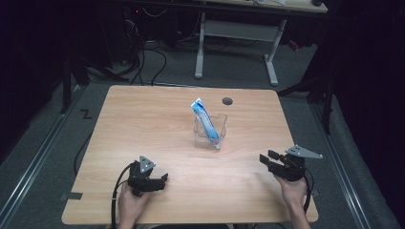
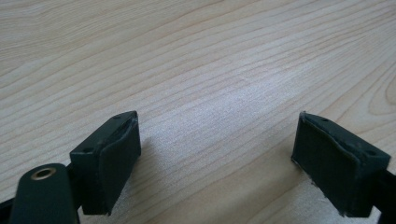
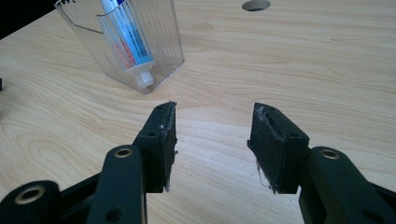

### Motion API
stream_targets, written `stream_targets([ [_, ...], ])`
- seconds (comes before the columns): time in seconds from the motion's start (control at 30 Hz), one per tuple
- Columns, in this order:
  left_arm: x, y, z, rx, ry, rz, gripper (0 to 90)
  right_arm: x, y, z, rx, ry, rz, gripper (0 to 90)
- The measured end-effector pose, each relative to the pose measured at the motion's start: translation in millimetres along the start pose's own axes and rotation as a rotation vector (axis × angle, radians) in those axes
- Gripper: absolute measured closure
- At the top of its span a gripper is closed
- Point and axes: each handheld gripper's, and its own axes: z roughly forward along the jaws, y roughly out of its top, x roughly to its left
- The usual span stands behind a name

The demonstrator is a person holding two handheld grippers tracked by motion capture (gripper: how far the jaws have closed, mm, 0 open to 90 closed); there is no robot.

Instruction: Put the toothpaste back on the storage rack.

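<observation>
Two claws, left claw (image 1: pixel 160 180) and right claw (image 1: pixel 267 159), gape empty low in frame; tube (image 1: pixel 206 121) stands in holder (image 1: pixel 216 137) at centre, its cap blurred through ribbed plastic.

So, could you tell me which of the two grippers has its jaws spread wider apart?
The left gripper: its jaws stand far apart over bare table, while the right gripper, facing the clear holder with the toothpaste tube, shows a narrower gap.
</observation>
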Motion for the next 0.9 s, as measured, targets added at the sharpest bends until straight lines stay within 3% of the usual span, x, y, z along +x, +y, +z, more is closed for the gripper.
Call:
stream_targets([
  [0.4, 0.2, -0.1, -0.2, 0.0, -0.001, 0.003, 15.3, 4.9, -3.3, 11.0, 0.059, -0.036, -0.02, 48.5],
  [0.57, 0.2, -0.2, -0.4, 0.001, -0.001, 0.004, 15.3, 12.2, -8.2, 19.7, 0.1, -0.048, -0.063, 47.1],
  [0.9, 0.2, -0.3, -0.5, 0.001, -0.001, 0.004, 15.3, 10.9, -13.6, 31.3, 0.117, -0.062, -0.052, 46.9],
])
